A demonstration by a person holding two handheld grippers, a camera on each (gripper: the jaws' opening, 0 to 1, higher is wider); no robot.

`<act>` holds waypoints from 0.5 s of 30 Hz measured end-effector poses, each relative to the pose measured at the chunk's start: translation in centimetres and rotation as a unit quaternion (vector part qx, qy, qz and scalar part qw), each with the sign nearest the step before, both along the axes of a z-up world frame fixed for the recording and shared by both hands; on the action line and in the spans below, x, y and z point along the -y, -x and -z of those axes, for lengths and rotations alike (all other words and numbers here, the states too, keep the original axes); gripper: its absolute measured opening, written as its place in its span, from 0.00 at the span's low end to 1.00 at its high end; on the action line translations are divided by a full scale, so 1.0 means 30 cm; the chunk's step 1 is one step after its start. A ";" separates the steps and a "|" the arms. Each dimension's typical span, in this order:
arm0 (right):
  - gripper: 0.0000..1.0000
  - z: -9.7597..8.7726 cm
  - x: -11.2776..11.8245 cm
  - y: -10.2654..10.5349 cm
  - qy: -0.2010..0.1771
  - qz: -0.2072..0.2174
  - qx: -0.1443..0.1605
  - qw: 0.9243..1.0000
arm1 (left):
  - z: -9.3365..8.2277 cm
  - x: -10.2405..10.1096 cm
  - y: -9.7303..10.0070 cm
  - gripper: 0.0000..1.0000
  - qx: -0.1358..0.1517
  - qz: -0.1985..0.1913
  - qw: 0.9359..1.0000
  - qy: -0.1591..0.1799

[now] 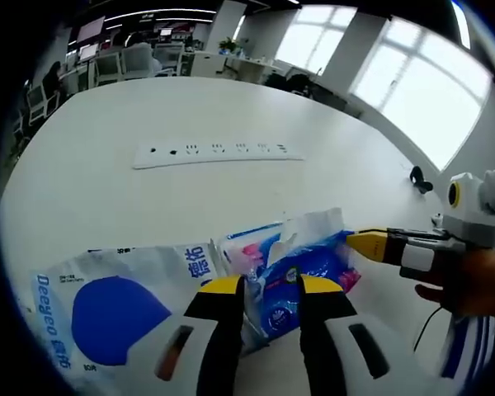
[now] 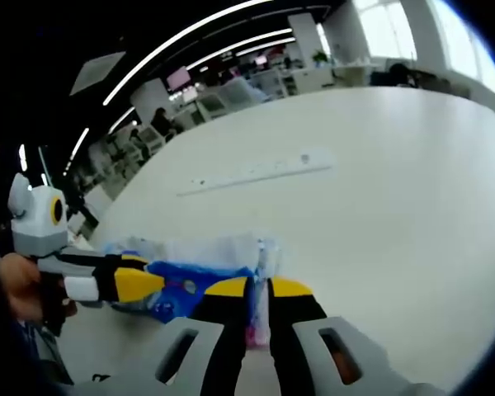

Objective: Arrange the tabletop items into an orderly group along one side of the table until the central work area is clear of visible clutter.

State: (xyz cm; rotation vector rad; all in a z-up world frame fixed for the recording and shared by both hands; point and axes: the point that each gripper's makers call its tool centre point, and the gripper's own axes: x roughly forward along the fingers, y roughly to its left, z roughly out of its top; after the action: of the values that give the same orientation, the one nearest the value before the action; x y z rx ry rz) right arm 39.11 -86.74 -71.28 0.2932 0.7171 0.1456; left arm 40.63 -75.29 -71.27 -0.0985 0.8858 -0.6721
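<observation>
Plastic wipes pack (image 1: 301,276) btwn both grippers

right gripper (image 2: 258,290) pinching plastic packet (image 2: 200,285)

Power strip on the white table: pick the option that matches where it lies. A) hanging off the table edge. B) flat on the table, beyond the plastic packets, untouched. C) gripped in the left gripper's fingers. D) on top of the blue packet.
B: the power strip lies flat on the table, well past the blue packet, with neither gripper touching it.
</observation>
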 end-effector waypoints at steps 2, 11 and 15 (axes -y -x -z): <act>0.06 -0.005 0.003 0.001 0.003 0.002 0.002 1.000 | -0.003 0.000 0.004 0.25 -0.001 0.000 1.000 0.000; 0.11 -0.026 0.002 0.010 0.007 0.001 0.004 1.000 | -0.016 -0.008 0.018 0.33 -0.003 0.000 1.000 -0.003; 0.17 -0.032 0.005 0.026 0.018 -0.005 -0.001 1.000 | -0.046 -0.014 0.009 0.33 0.018 0.008 1.000 0.003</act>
State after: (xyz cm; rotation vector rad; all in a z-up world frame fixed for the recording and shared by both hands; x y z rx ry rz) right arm 38.33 -86.88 -70.32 0.2564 0.7232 0.1422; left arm 40.37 -74.88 -69.91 -0.0847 0.8503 -0.6890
